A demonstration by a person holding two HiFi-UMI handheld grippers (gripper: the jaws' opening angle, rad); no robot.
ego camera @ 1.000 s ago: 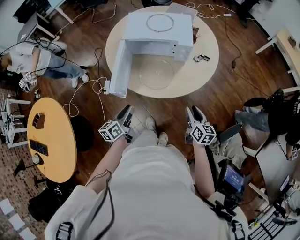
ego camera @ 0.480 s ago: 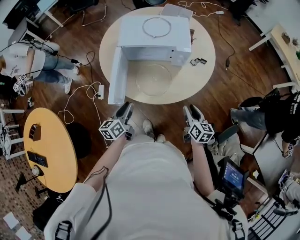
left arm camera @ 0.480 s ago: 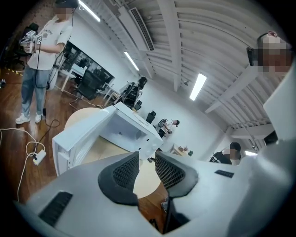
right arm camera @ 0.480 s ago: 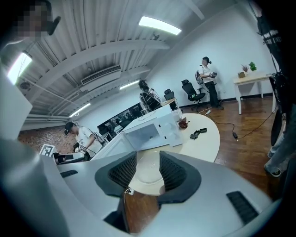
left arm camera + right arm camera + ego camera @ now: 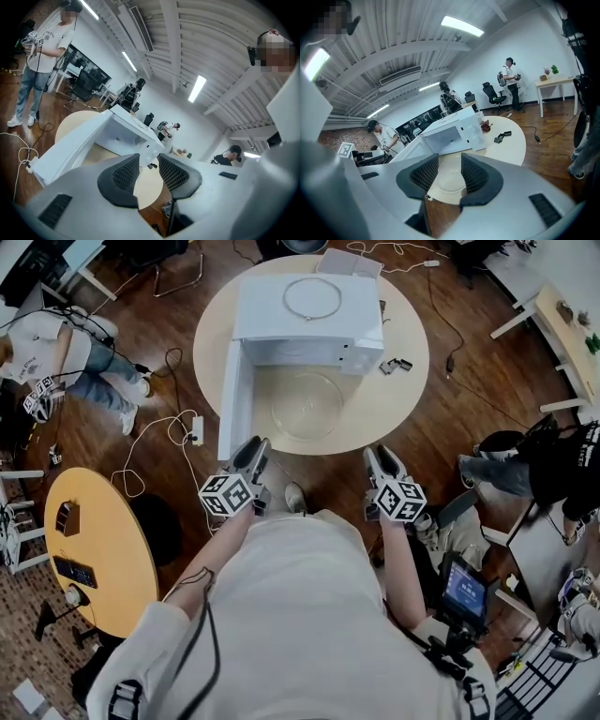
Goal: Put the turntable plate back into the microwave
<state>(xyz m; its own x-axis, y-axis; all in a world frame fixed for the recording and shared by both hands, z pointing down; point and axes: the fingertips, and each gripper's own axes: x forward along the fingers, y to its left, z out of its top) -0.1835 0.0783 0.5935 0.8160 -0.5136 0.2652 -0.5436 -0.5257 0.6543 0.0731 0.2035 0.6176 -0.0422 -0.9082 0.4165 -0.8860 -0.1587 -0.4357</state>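
Observation:
A white microwave [image 5: 309, 320] stands on a round cream table [image 5: 403, 362], its door [image 5: 234, 399] swung open to the left. The clear glass turntable plate [image 5: 307, 405] lies flat on the table in front of the microwave's mouth. My left gripper [image 5: 255, 444] hovers just short of the table's near edge, by the door's end. Its jaws have just been opening, with nothing between them [image 5: 148, 161]. My right gripper [image 5: 382, 452] is level with it on the right, open and empty [image 5: 450, 161]. The plate [image 5: 451, 179] shows beyond its jaws.
A thin ring [image 5: 311, 298] lies on the microwave's top. Small black parts [image 5: 395, 365] sit on the table to its right. Cables [image 5: 159, 442] trail over the wooden floor. A yellow oval table [image 5: 94, 540] is at the left. People stand at far left [image 5: 56, 343] and right [image 5: 553, 465].
Both grippers and I have come closer to the round table. The microwave and plate now sit nearer to the gripper tips in the head view.

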